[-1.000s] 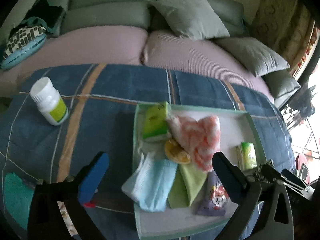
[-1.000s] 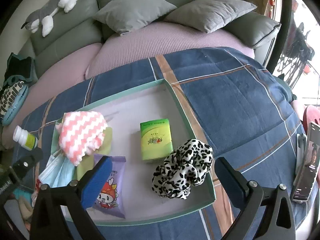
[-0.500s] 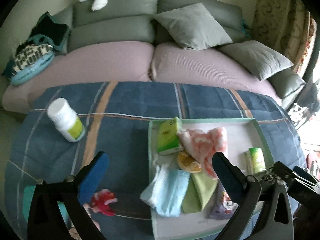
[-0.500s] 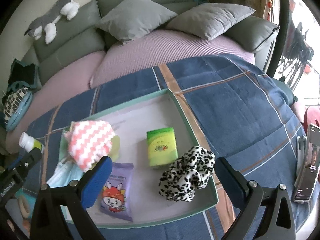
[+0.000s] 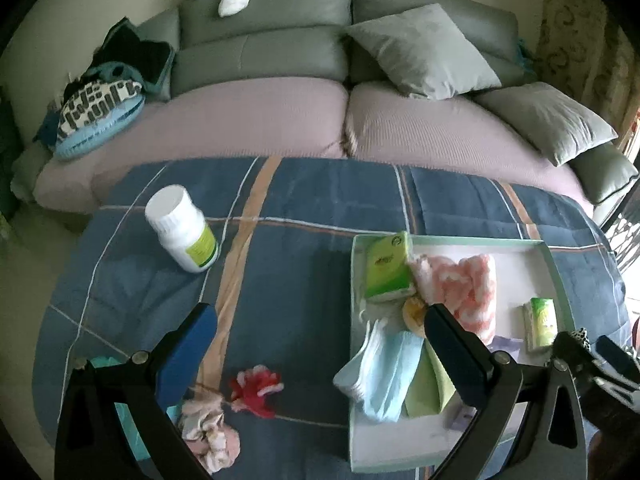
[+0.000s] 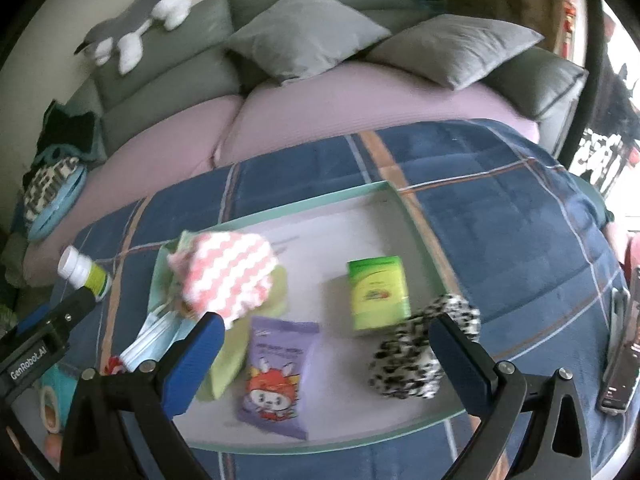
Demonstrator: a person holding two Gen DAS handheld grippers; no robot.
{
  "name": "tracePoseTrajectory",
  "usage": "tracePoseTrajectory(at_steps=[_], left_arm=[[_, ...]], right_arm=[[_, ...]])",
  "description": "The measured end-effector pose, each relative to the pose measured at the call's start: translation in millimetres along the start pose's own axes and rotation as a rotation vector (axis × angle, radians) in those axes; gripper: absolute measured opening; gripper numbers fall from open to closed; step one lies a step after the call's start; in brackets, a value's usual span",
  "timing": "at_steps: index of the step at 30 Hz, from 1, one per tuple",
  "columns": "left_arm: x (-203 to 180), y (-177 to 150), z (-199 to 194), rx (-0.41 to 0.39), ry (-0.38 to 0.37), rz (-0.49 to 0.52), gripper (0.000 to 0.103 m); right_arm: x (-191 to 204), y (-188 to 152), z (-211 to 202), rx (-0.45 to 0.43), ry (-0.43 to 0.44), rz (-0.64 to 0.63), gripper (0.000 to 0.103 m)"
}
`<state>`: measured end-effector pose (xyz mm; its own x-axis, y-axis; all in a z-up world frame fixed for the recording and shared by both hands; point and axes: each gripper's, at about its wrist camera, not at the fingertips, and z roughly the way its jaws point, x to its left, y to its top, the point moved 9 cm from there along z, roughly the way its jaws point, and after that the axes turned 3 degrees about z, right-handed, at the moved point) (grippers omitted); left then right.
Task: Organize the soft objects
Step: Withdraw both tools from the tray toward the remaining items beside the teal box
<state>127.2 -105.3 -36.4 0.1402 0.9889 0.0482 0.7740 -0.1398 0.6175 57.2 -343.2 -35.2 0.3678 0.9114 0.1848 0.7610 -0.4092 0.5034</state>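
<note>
A shallow white tray with a green rim lies on the blue plaid blanket. It holds a pink-and-white cloth, blue face masks, a green cloth, a leopard scrunchie, a purple snack packet and green tissue packs. A red-and-white scrunchie and a pink scrunchie lie on the blanket left of the tray. My left gripper hangs open above them. My right gripper is open over the tray's near side, holding nothing.
A white pill bottle stands on the blanket at the left. A phone lies off the tray's right side. A teal object with a tape roll sits at the near left. Behind is a sofa with grey cushions and a plush toy.
Both grippers have drawn back and risen. The left one has shifted left, so the two scrunchies on the blanket have come into view. Neither gripper has taken hold of anything.
</note>
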Motion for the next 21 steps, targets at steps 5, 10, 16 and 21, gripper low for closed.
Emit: tracePoseTrajectory(at_steps=[5, 10, 16, 21], left_arm=[[14, -1, -12, -0.013, -0.008, -0.04, 0.103], [31, -9, -21, -0.001, -0.026, -0.092, 0.103], [52, -26, -27, 0.023, -0.038, -0.181, 0.103], [68, -52, -27, 0.059, -0.021, -0.222, 0.103]], right_arm=[[32, -11, 10, 0.054, 0.057, -0.06, 0.103], [68, -23, 10, 0.076, 0.125, -0.135, 0.103], [102, -34, 5, 0.075, 0.182, -0.215, 0.103], [107, -37, 8, 0.088, 0.195, -0.223, 0.1]])
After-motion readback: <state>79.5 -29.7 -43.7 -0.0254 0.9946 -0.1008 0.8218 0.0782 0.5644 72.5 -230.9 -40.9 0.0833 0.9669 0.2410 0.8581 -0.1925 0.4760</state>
